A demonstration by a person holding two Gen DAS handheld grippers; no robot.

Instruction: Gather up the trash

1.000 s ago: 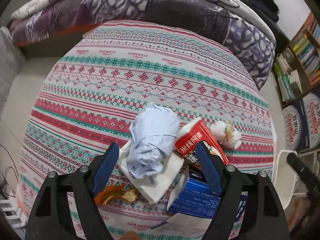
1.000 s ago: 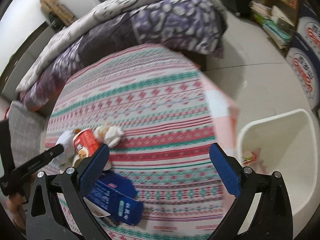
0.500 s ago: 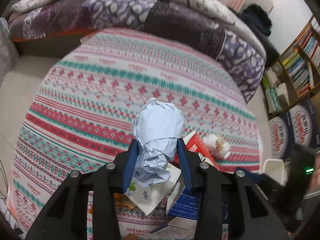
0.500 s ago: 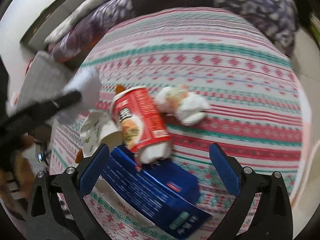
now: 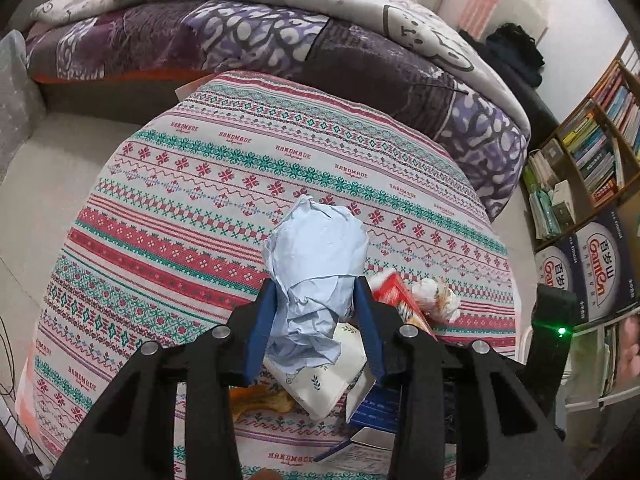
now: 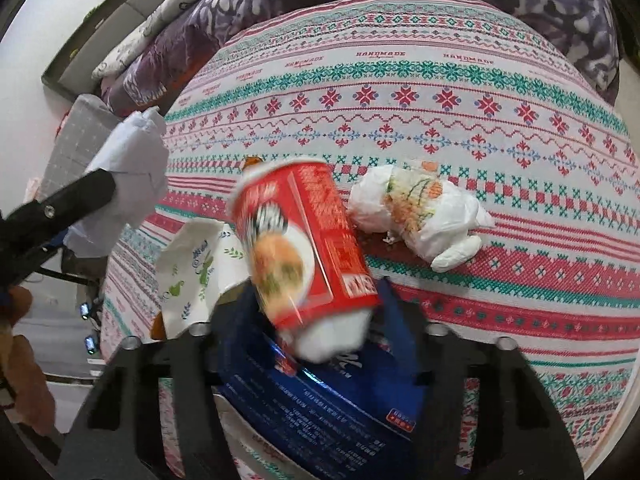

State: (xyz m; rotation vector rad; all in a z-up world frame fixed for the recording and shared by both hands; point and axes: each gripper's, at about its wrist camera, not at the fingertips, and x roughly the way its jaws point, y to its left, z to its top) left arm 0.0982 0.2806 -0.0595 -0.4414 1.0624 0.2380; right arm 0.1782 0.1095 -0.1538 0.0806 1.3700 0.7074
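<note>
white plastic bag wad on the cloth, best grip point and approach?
Grip the crumpled white plastic bag across its fat printed middle, coming from above with the fingers either side of its long axis. It lies flat on the patterned tablecloth, clear of the red cup, and its thin tail end would slip.

Black claw (image 5: 316, 312) (blue pads (image 5: 262, 320))

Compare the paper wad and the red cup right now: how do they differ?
The paper wad is pale blue, crumpled and shapeless; the red cup is a rigid printed cylinder. The wad is pinched in the left claw and looks lifted off the cloth; the cup lies tilted over the blue box, its base in the right claw, which has just been closing. Both are trash, each in a claw.
</note>
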